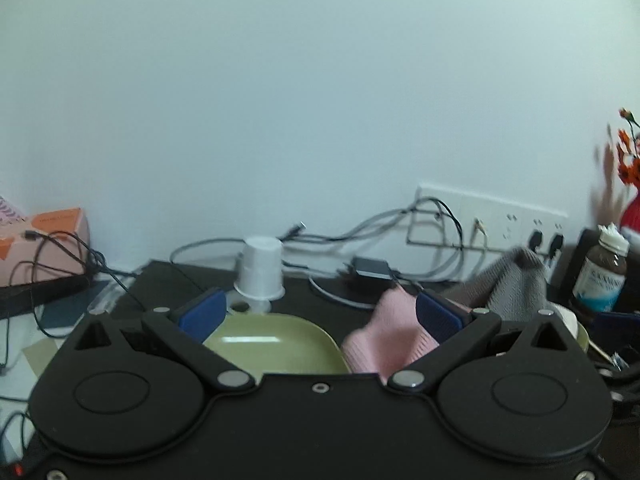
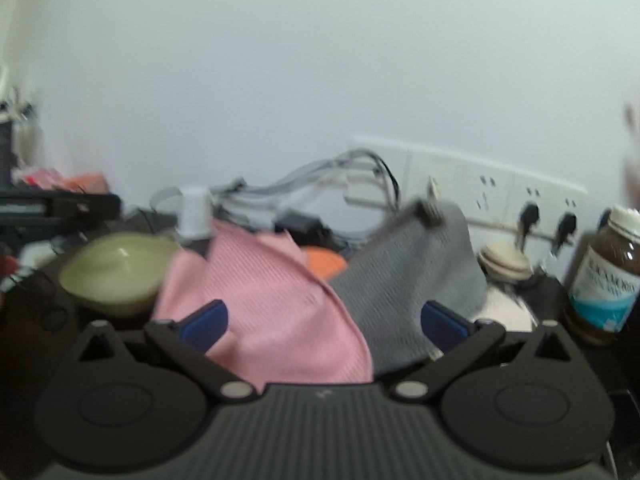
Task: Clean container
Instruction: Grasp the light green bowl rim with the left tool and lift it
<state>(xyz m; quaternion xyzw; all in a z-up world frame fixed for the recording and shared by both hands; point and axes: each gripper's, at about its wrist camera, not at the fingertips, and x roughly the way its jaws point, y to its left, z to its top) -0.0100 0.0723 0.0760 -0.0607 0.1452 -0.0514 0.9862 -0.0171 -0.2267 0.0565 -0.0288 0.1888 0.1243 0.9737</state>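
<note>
A pale green bowl-like container [image 1: 276,342] sits on the dark table just ahead of my left gripper [image 1: 320,312], which is open and empty above its near rim. The container also shows in the right wrist view [image 2: 116,276] at the left. A pink cloth [image 2: 272,312] and a grey cloth [image 2: 416,276] lie heaped together to the container's right; they also show in the left wrist view as the pink cloth [image 1: 384,340] and the grey cloth [image 1: 516,284]. My right gripper [image 2: 324,320] is open, its blue fingers [image 2: 206,322] apart over the cloths, not touching them as far as I can tell.
An upturned white cup [image 1: 262,268] stands behind the container. Cables and a wall socket strip [image 1: 492,220] run along the back wall. A brown pill bottle [image 2: 608,276] stands at the right. A pink box [image 1: 44,248] sits at the far left. An orange object [image 2: 324,264] lies behind the cloths.
</note>
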